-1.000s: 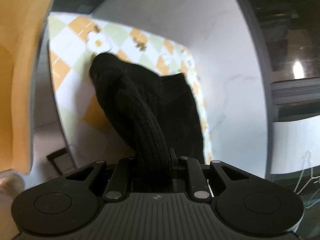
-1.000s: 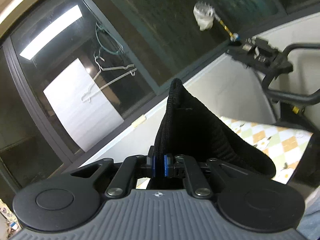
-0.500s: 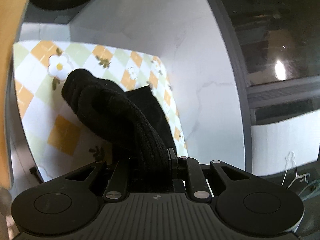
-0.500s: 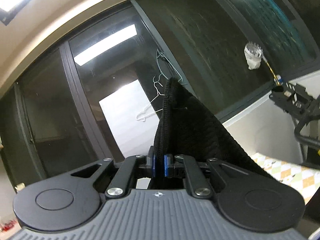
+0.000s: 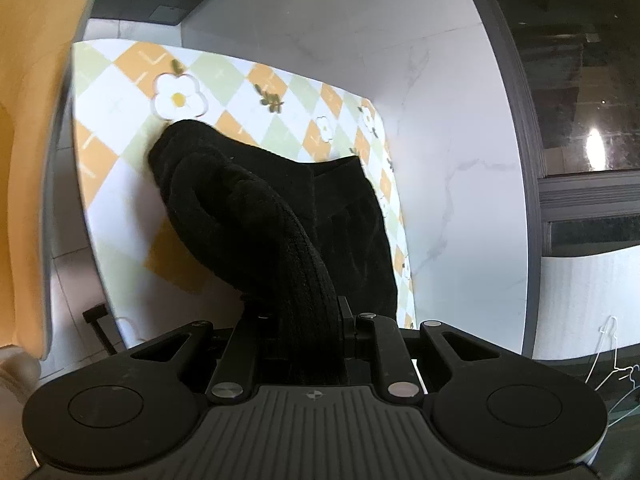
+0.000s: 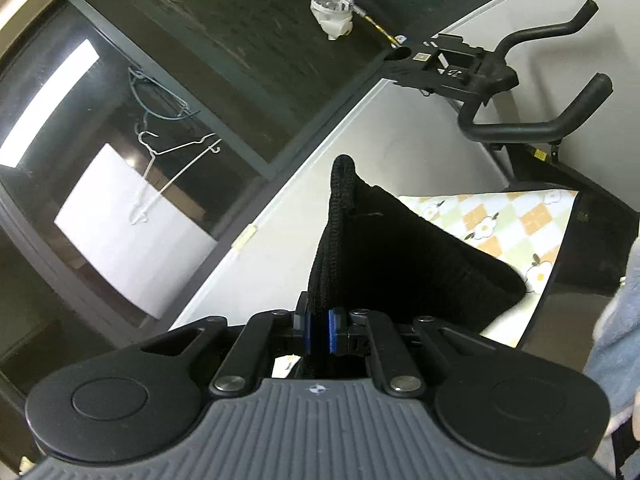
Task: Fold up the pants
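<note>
Readable words or numbers: none in either view.
Grey ribbed gripper body, left wrist view (image 5: 316, 394): a small round cross-mark emblem, no lettering.
Grey ribbed gripper body, right wrist view (image 6: 317, 389): the same small emblem.
Black exercise-bike console (image 6: 454, 73): a small pale logo, too small to read.
Yellow sticker on the bike frame (image 6: 540, 155): print too small to read.

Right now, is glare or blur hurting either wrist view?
Left wrist view: a bright glare spot on the dark glass, the checked cloth slightly smeared, the black pants dark and low in detail. Right wrist view: a ceiling-light reflection on the window, strong fisheye bending.
</note>
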The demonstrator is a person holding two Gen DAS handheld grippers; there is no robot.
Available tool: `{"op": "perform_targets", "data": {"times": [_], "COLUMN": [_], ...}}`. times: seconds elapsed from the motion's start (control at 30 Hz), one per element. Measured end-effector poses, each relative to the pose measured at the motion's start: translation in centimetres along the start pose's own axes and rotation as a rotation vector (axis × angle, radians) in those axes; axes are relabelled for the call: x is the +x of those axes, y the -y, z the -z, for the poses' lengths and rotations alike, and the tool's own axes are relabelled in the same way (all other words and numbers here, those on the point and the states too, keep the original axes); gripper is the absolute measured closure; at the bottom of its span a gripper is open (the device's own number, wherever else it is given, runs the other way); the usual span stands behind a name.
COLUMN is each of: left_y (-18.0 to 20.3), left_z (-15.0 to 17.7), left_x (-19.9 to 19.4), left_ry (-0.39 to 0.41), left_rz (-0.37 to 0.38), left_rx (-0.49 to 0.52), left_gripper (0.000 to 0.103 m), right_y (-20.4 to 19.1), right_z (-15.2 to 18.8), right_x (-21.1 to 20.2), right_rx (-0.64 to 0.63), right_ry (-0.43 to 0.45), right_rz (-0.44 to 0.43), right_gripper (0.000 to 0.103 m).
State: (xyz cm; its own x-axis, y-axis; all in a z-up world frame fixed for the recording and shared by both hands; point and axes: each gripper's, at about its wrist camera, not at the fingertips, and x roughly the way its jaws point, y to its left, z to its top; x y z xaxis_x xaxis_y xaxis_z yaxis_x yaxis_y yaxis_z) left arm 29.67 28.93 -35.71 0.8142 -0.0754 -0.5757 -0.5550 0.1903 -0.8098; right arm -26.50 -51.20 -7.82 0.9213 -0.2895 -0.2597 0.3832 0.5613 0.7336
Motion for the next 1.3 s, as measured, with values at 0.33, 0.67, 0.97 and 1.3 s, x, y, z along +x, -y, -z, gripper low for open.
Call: {"op": "perform_targets", "data": {"times": [0.33,0.67,0.97,1.3], "left_y": [6.0,13.0,18.0,18.4], "left_z": [0.4,2.3,4.0,2.8], "left_x": [2.2,6.7,13.9,19.8], "left_ry": [-0.001,0.063,0.149,0.196], "left_rz": [0.053,0.014,-0.054,-0.154], "left_rx": [0.012,-0.003,0.031,-0.006], "left_gripper": [0.085,0.085,0.085,0.085], "right_y": [0.4,4.6,7.0,5.3], "right_z": [-1.4,-3.8,-3.8,-1.9], "right_x": [5.9,23.0,38.4,46.9], "right_rx": [-0.102,0.078,0.070,-0.058], "right_ry": [0.034,-0.018,-0.146,-0.253], "right_rz": [0.049,0.003,0.044,0.029], "right_gripper": [0.095,0.095,0.095,0.095]}}
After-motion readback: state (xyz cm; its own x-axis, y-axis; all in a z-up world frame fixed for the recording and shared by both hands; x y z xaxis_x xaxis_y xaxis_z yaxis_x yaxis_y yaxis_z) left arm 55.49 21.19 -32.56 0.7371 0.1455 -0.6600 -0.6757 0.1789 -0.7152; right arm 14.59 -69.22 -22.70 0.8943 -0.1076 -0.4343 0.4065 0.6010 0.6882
